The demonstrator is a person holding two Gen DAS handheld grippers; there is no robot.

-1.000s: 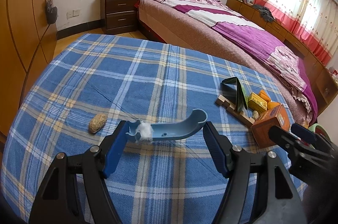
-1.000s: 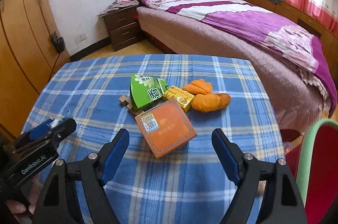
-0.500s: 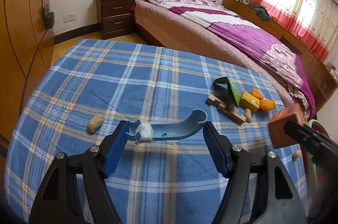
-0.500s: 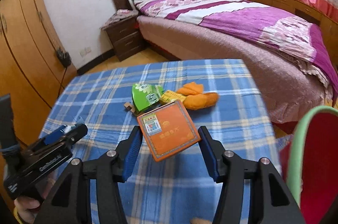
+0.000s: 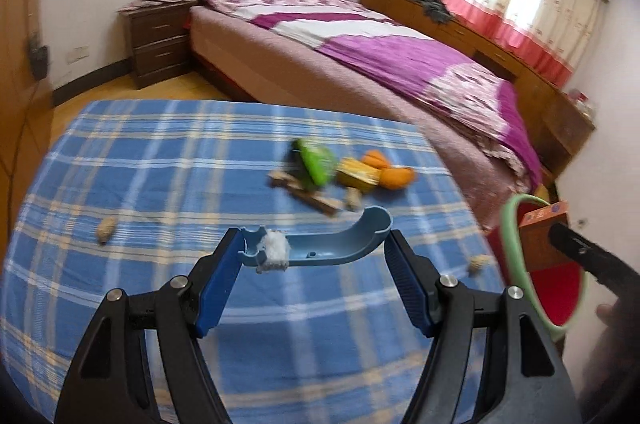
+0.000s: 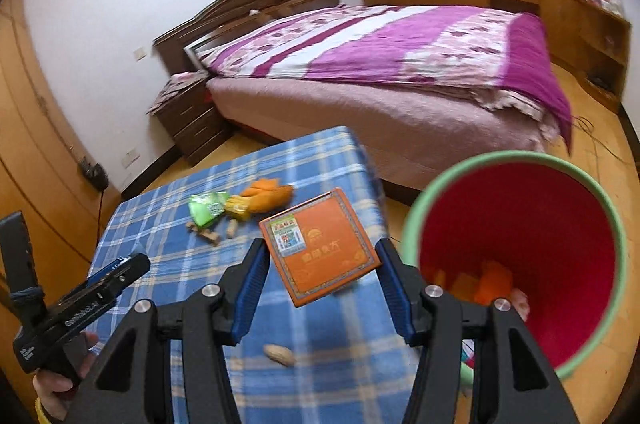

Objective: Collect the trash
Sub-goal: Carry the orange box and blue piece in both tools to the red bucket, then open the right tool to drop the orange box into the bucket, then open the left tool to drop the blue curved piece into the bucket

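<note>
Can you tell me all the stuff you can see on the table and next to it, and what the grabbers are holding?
orange box: 1, orange, clamped in right gripper beside the bin
blue scoop: 1, blue, with white fluff, clamped in left gripper
bin: 1, red with green rim, beside the table, orange bits inside
green packet: 1, green, table's far part
yellow packet: 1, beside green packet
orange peels: a few, orange, beside yellow packet
peanuts: 4, tan, scattered
wooden piece: 1, by green packet
table: 1, blue plaid cloth
left gripper: 1, black and blue
right gripper: 1, black and blue

Blue plaid tablecloth (image 6: 320, 356), orange box (image 6: 320, 256), red bin (image 6: 520, 224), perhaps green-rimmed
</note>
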